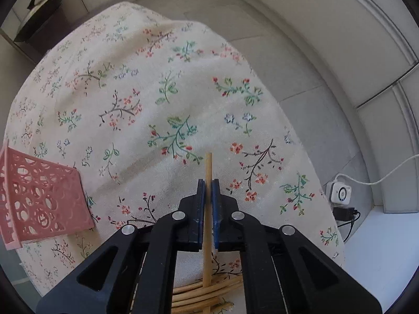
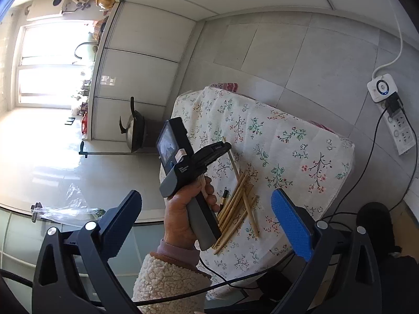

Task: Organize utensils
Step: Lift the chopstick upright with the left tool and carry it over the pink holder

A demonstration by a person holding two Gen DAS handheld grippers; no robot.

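My left gripper (image 1: 208,183) is clamped on one bamboo chopstick (image 1: 208,167), just above the loose chopstick pile (image 2: 237,209). My right gripper (image 2: 207,209) hangs wide open, empty. The pink perforated basket (image 1: 44,198), left of the pile, looks unfilled; sorting has barely begun.

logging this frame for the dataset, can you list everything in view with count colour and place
chopstick: one, pale wood, clamped between the left gripper's pads
loose chopsticks: a pile, exact count unclear, pale wood, on the cloth near the person's hand
basket: one, pink, perforated, on the cloth at the left edge
tablecloth: one, cream floral, draped over the table
wok: one, dark, by the cabinets
power strip: one, white, on the floor
left gripper: black, blue pads, shut on the chopstick
right gripper: black, blue pads, open, off the table
hand: one, holding the left gripper's handle
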